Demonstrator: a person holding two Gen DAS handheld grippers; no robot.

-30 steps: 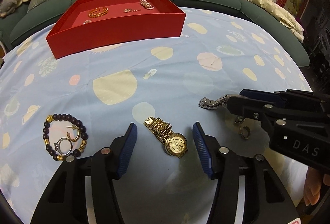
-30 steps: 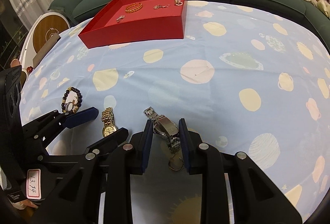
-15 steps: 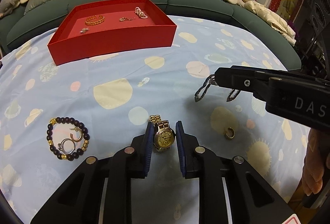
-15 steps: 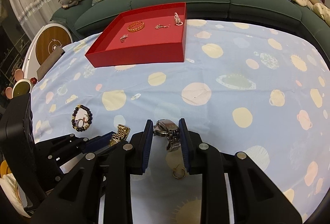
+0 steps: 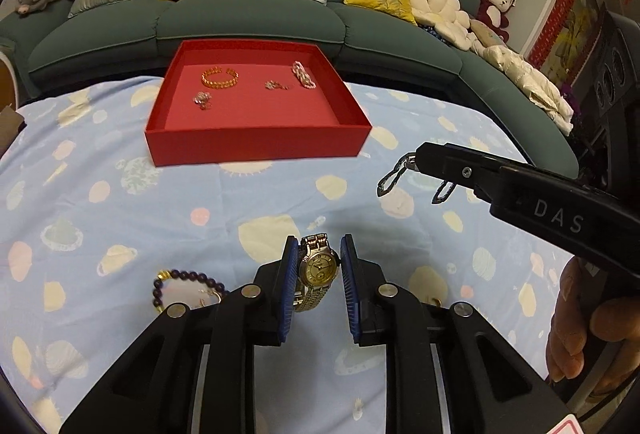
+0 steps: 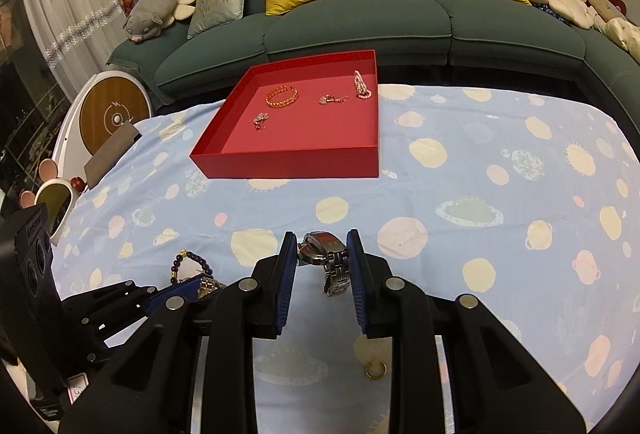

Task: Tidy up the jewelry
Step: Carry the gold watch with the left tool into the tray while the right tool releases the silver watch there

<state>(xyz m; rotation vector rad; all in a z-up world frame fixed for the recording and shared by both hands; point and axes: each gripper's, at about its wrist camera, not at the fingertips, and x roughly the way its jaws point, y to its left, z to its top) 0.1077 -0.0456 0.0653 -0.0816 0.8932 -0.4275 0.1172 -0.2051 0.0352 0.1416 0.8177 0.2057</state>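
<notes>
At the bottom centre of the left wrist view, the left gripper has its jaws closed almost fully on a gold watch, pinching the case by its sides while the link band hangs below, clear of the blue patterned cloth. At the bottom centre of the right wrist view, the right gripper is clamped the same way on a silver watch, its metal band drooping between the jaws. Both watches look fairly heavy for their size, with smooth, slippery metal and limp bands likely to swing; the stiff case seems the surest place to hold, and the glass faces call for a gentle set-down. At lower left of the left wrist view, a dark bead bracelet lies on the bench cloth, partly hidden by the gripper. Low in the right wrist view, a small gold ring rests on the cloth between the gripper arms. Farther back, at upper centre of both views, the red tray sits on the cloth, already holding a gold bangle, a pale pink bead strand and two smaller pieces too small to identify. Beyond it, a green sofa fills the top of the frame.
</notes>
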